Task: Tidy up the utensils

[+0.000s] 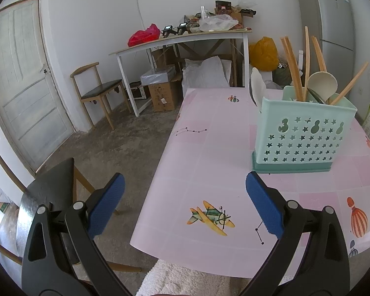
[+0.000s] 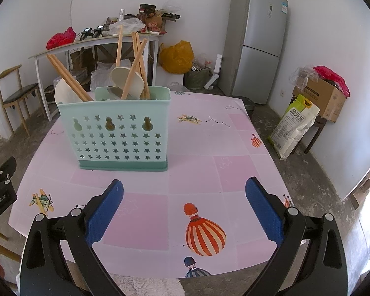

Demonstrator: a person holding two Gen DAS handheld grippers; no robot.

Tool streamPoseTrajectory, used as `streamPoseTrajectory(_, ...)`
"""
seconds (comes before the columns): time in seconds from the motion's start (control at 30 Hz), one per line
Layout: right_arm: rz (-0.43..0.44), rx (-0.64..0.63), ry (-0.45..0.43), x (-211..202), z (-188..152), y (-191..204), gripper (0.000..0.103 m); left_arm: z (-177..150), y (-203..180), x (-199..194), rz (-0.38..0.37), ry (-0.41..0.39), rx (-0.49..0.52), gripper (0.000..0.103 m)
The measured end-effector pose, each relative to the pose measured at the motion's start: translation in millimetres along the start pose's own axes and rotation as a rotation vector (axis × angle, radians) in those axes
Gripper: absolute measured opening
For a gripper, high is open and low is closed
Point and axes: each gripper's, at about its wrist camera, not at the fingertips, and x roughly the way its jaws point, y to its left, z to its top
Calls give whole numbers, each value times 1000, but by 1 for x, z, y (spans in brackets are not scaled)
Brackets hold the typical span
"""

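Note:
A mint-green utensil holder [image 1: 303, 135] [image 2: 116, 133] with star cut-outs stands upright on the pink table [image 1: 209, 162] [image 2: 197, 172]. Wooden chopsticks [image 1: 292, 69] [image 2: 66, 76] and cream spoons [image 1: 323, 83] [image 2: 127, 80] stick out of its top. My left gripper [image 1: 185, 204] is open over the table's near left edge, with nothing between its blue pads. My right gripper [image 2: 184, 209] is also open and empty, in front of the holder and a little to its right. Part of the left gripper's body [image 2: 0, 192] shows at the right wrist view's left edge.
A dark-seated wooden chair [image 1: 49, 192] stands at the table's left side. Farther back are a cluttered white desk [image 1: 185, 39] [image 2: 96, 42], another chair [image 1: 98, 91], boxes, a yellow bag [image 2: 176, 56] and a grey fridge [image 2: 256, 44]. A rice sack [image 2: 293, 128] leans at the right.

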Motion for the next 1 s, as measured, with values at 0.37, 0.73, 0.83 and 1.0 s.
streamPoseTrajectory(0.37, 1, -1, -1, 0, 0, 2, 96, 0, 2, 1, 1, 1, -3, 95)
streamPoseTrajectory(0.73, 2, -1, -1, 0, 0, 2, 96, 0, 4, 1, 1, 0, -5, 95)
streamPoseTrajectory(0.83, 1, -1, -2, 0, 0, 2, 96, 0, 4, 1, 0, 1, -5, 95)
streamPoseTrajectory(1.0, 2, 0, -2, 0, 0, 2, 96, 0, 4, 1, 1, -1, -6, 95)
